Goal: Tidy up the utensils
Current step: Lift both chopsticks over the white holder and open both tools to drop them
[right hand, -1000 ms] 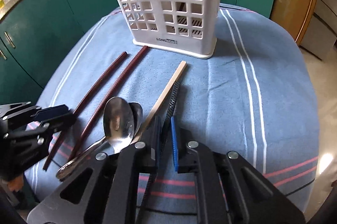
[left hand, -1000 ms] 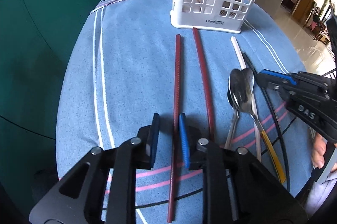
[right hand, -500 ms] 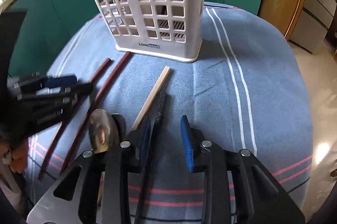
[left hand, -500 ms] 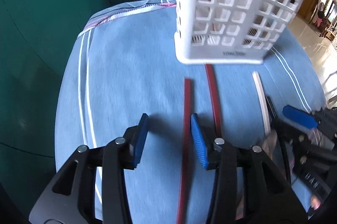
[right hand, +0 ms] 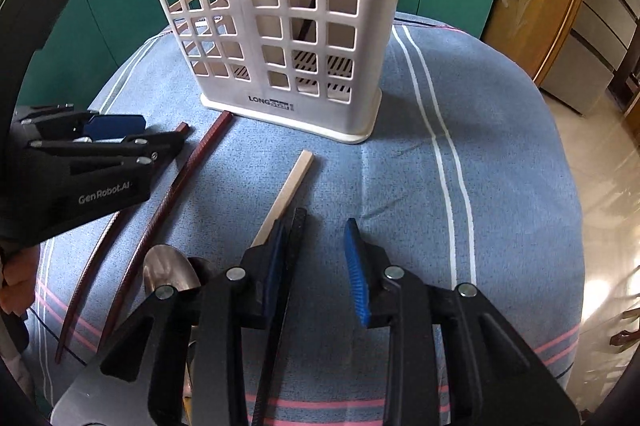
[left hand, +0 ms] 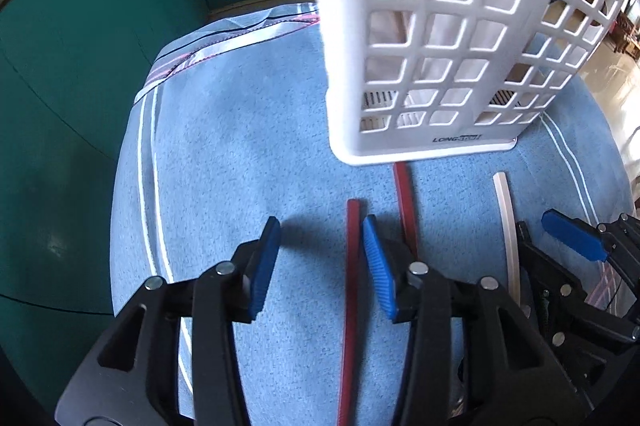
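Note:
A white lattice utensil holder [left hand: 432, 38] stands upright on the blue cloth, also in the right wrist view [right hand: 280, 22]. Two dark red chopsticks [left hand: 352, 266] [left hand: 406, 202] lie in front of it; they also show in the right wrist view [right hand: 184, 178]. A cream chopstick [right hand: 286, 194] and a black chopstick [right hand: 290, 266] lie side by side, with spoons [right hand: 170, 272] to their left. My left gripper [left hand: 320, 258] is open, one red chopstick beside its right pad. My right gripper [right hand: 316, 258] is open, the black chopstick against its left pad.
The table carries a blue cloth [right hand: 480, 186] with white and pink stripes. Teal cabinets [left hand: 80, 66] stand behind and to the left. A wooden door and tiled floor [right hand: 600, 186] lie to the right. Some utensils stand inside the holder.
Both grippers have opened wide and moved forward toward the holder. The chopsticks they were closed around now lie loose between or beside the pads.

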Motion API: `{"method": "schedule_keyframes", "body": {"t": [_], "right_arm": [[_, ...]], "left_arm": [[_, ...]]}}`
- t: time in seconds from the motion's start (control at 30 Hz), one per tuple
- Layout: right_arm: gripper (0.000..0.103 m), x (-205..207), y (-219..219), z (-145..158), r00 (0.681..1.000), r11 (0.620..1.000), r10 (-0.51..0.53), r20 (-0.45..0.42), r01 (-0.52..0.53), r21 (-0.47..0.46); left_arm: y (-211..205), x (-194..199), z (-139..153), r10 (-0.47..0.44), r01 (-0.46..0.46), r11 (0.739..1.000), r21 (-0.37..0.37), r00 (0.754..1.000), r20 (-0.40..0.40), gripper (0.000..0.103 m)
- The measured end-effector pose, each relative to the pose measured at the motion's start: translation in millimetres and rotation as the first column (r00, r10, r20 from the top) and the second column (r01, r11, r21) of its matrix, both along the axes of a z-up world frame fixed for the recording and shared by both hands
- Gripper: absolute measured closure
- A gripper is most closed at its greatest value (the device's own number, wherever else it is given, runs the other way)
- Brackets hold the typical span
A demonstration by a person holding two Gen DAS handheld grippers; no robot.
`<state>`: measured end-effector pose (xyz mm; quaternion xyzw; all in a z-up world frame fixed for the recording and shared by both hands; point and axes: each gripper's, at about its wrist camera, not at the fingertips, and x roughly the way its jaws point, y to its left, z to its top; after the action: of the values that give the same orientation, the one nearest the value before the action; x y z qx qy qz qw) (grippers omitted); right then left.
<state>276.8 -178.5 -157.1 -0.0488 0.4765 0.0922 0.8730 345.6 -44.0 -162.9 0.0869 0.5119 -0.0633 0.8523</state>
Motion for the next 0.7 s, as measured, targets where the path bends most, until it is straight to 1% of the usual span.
{"method": "schedule_keyframes", "body": {"t": [0.07, 0.1, 0.13, 0.17, 0.23, 0.3, 0.4, 0.57, 0.6, 0.63, 0.67, 0.7], "right_arm": [[0.073, -1.4, 0.1, 0.3, 1.0, 1.0, -0.002, 0.004, 0.002, 0.006], [0.079, 1.0, -0.6, 0.3, 1.0, 1.0, -0.001, 0.003, 0.001, 0.013], [0.093, 0.3, -0.2, 0.7, 1.0, 1.0, 0.003, 0.002, -0.003, 0.022], [0.093, -0.6, -0.4, 0.9, 1.0, 0.999, 0.008, 0.0, -0.008, 0.034], [0.095, -4.6, 0.5, 1.6, 1.0, 0.999, 0.006, 0.001, -0.006, 0.045], [0.096, -10.0, -1.9, 5.3, 1.0, 0.999, -0.001, 0.006, 0.0, 0.054], [0.096, -21.8, -9.5, 21.6, 0.999, 0.998, -0.013, 0.05, 0.01, 0.068], [0.096, -46.0, -25.9, 71.7, 0.985, 0.994, -0.039, 0.165, 0.021, 0.107], [0.096, -55.5, -30.2, 88.0, 0.978, 0.992, -0.044, 0.204, 0.019, 0.121], [0.096, -60.3, -33.5, 96.6, 0.973, 0.992, -0.046, 0.225, 0.017, 0.129], [0.096, -69.7, -37.2, 111.3, 0.964, 0.99, -0.051, 0.261, 0.014, 0.141], [0.096, -75.3, -39.8, 120.4, 0.958, 0.989, -0.054, 0.282, 0.012, 0.149]], "left_arm": [[-4.9, -1.8, 0.3, -0.026, 0.026, 1.0, -0.015, 1.0, -0.004, 0.083], [-7.9, -3.5, 0.0, -0.04, 0.04, 0.999, -0.023, 0.999, 0.0, 0.087], [-9.5, -6.0, -0.5, -0.044, 0.044, 0.999, -0.025, 0.999, 0.003, 0.095], [-11.0, -7.5, -0.8, -0.045, 0.045, 0.999, -0.026, 0.999, 0.005, 0.096], [-13.1, -12.4, -0.5, -0.036, 0.036, 0.999, -0.028, 0.999, 0.011, 0.097], [-12.1, -18.6, 2.8, -0.03, 0.03, 0.998, -0.046, 0.999, 0.015, 0.097], [-9.2, -27.7, 15.3, -0.023, 0.026, 0.998, -0.056, 0.999, 0.048, 0.097], [3.4, -58.4, 71.6, -0.002, 0.024, 0.992, -0.12, 0.984, 0.178, 0.097], [7.0, -65.8, 85.3, 0.004, 0.025, 0.99, -0.136, 0.978, 0.211, 0.097], [9.6, -74.7, 99.0, 0.011, 0.026, 0.989, -0.148, 0.97, 0.241, 0.097], [12.4, -79.1, 107.5, 0.015, 0.027, 0.987, -0.158, 0.965, 0.262, 0.097], [17.2, -89.2, 123.6, 0.024, 0.031, 0.984, -0.175, 0.953, 0.302, 0.097]]}}
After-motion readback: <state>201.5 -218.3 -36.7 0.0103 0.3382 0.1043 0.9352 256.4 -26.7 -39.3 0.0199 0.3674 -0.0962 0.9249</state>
